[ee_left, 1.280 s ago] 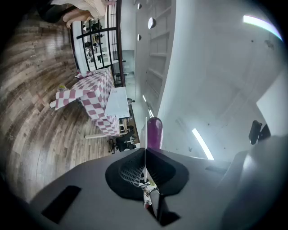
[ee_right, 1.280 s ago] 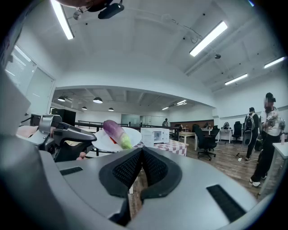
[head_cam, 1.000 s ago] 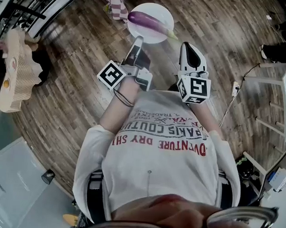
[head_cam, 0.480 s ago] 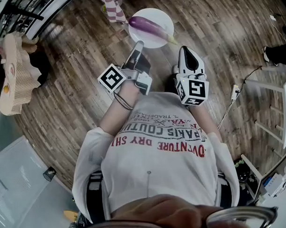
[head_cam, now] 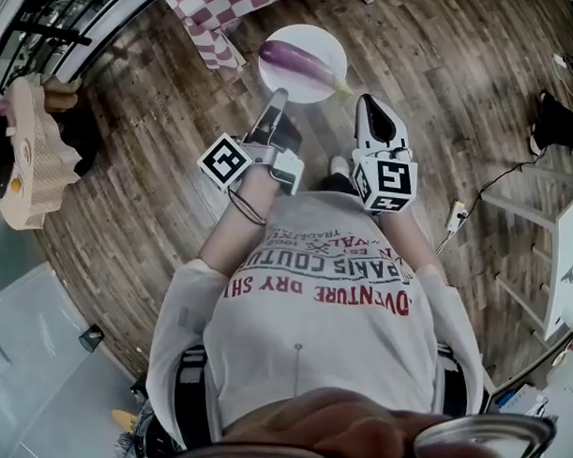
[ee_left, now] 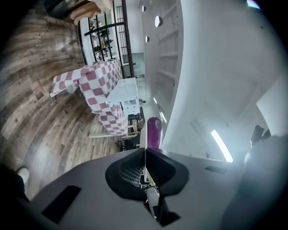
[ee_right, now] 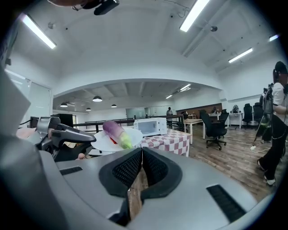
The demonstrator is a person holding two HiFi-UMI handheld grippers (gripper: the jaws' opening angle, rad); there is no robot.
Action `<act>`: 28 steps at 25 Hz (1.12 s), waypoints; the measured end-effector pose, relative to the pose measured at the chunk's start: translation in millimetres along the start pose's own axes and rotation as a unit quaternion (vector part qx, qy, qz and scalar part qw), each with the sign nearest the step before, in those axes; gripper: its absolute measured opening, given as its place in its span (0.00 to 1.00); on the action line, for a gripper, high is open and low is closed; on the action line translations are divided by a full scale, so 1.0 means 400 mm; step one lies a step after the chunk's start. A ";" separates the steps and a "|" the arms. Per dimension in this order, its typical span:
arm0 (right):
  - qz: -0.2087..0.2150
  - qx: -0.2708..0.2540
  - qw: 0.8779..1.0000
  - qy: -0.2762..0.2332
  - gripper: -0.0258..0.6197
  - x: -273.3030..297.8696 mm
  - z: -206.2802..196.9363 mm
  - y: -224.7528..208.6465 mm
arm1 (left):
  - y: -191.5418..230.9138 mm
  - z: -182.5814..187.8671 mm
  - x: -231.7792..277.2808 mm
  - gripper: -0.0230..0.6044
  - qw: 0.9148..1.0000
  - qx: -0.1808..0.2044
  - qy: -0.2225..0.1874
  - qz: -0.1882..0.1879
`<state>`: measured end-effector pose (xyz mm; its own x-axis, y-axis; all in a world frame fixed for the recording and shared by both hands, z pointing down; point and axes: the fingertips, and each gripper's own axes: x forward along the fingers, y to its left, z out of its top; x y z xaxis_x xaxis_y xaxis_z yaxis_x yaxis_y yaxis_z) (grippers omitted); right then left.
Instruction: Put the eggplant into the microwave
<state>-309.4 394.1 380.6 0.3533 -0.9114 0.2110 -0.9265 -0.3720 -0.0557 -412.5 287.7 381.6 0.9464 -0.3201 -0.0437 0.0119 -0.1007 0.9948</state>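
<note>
A purple eggplant (head_cam: 294, 59) with a green stem lies on a round white plate (head_cam: 317, 32) carried above the wooden floor. My left gripper (head_cam: 278, 96) is shut on the plate's near rim; in the left gripper view the plate (ee_left: 143, 134) shows edge-on between the closed jaws (ee_left: 145, 149), with the eggplant (ee_left: 154, 131) behind it. My right gripper (head_cam: 364, 102) hangs shut and empty just right of the plate. The right gripper view has its closed jaws (ee_right: 141, 150), the eggplant (ee_right: 114, 132) on the plate (ee_right: 135, 134), and beyond them a white microwave (ee_right: 150, 126) on a checkered table (ee_right: 173, 139).
The checkered tablecloth (head_cam: 214, 10) lies ahead at upper left. A power strip with a cord (head_cam: 454, 215) and a white rack (head_cam: 558, 242) are on the floor at right. A person (ee_right: 275, 126) and office chairs (ee_right: 216, 128) stand far right.
Both grippers and the plate with the eggplant have travelled forward together over the floor. The checkered table has come into view at the top, closer than before.
</note>
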 end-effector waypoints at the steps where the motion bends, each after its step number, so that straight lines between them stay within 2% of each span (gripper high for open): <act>1: 0.004 -0.003 1.000 0.000 0.08 0.018 0.011 -0.037 | -0.005 -0.009 0.039 0.09 1.000 0.001 -0.005 -0.002; 8: 0.025 -0.028 0.999 0.007 0.08 0.109 0.053 -0.253 | -0.019 -0.066 0.257 0.09 0.999 -0.007 -0.039 -0.014; 14: 0.025 -0.022 0.999 0.012 0.08 0.171 0.059 -0.352 | 0.008 -0.089 0.373 0.09 0.999 -0.020 -0.034 0.002; 21: 0.012 -0.013 1.000 0.014 0.08 0.290 0.071 -0.467 | 0.027 -0.062 0.551 0.09 1.000 -0.013 -0.022 0.001; 28: -0.007 -0.014 1.000 0.019 0.08 0.493 0.125 -0.582 | 0.049 0.035 0.802 0.09 1.000 -0.023 -0.010 -0.004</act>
<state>-17.6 292.3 386.4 0.3616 -0.8985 0.2489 -0.9248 -0.3795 -0.0261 -113.3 169.7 385.7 0.9395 -0.3382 -0.0540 0.0357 -0.0599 0.9976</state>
